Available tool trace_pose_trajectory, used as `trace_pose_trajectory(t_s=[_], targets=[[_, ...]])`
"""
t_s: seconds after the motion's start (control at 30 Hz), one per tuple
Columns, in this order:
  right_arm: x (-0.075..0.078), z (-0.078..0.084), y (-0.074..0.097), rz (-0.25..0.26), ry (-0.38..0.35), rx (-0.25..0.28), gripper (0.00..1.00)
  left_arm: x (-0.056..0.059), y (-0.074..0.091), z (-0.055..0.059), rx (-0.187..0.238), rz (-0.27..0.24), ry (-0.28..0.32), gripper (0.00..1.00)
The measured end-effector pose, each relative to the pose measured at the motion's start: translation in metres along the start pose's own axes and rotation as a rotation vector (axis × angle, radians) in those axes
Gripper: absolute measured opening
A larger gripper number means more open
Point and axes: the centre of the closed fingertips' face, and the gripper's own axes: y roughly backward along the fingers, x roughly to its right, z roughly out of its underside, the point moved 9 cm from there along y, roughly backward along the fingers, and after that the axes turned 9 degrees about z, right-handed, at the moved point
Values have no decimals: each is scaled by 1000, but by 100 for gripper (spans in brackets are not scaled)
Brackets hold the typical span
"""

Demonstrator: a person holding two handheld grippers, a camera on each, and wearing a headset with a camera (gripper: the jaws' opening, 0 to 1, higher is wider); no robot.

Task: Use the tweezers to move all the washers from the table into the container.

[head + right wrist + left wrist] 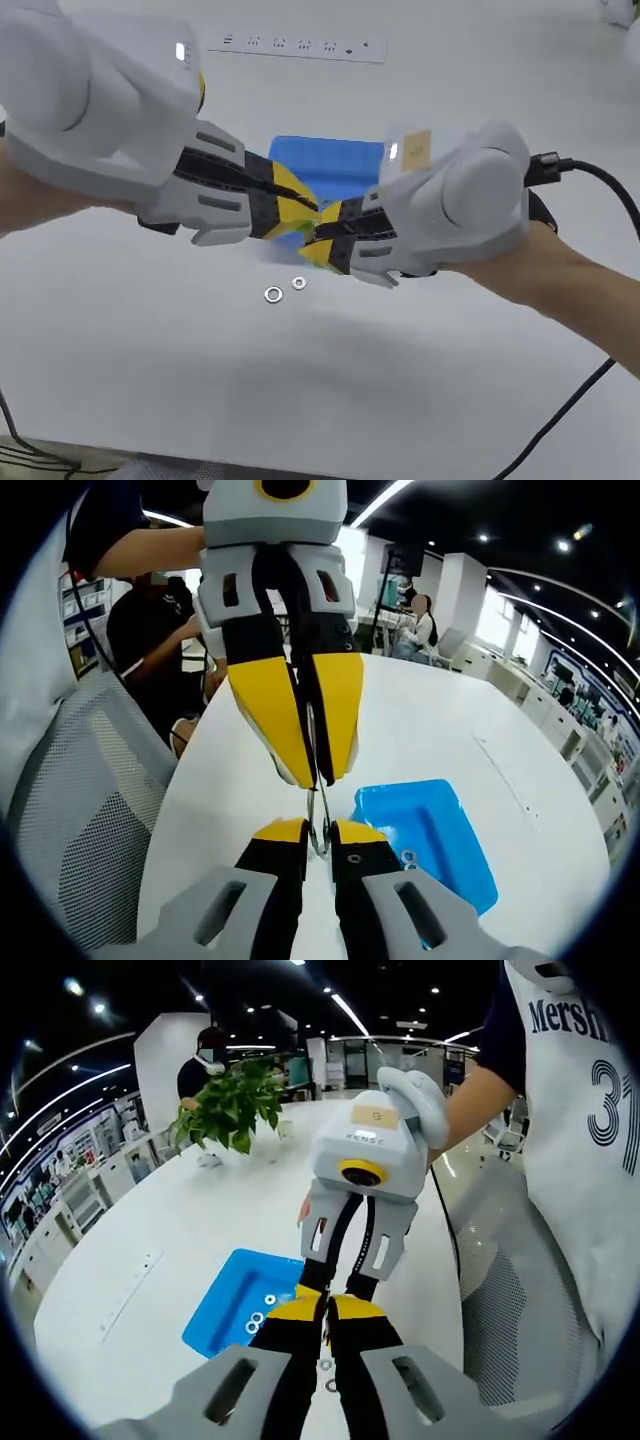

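Over the table my two grippers meet tip to tip. My left gripper comes in from the left and my right gripper from the right. In the right gripper view thin metal tweezers run from between the left gripper's yellow fingers down into my right gripper, and both look shut on them. The blue container lies just behind the tips and holds several washers. Two washers lie on the white table in front of it.
A white power strip lies at the table's far edge. A black cable trails from the right gripper across the table. A potted plant and people stand far off; a mesh chair is beside the table.
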Motion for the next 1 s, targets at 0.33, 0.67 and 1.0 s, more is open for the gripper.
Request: trace_pose_trajectory(t_s=[0.33, 0.67, 1.0], targets=[[14, -15, 6, 27, 40, 20, 10, -13, 11, -10, -9, -19, -71, 6], [39, -18, 2, 49, 50, 24, 10, -39, 12, -16, -3, -27, -84, 6], [64, -6, -13, 77, 14, 12, 10, -68, 8, -9, -20, -17, -80, 6]])
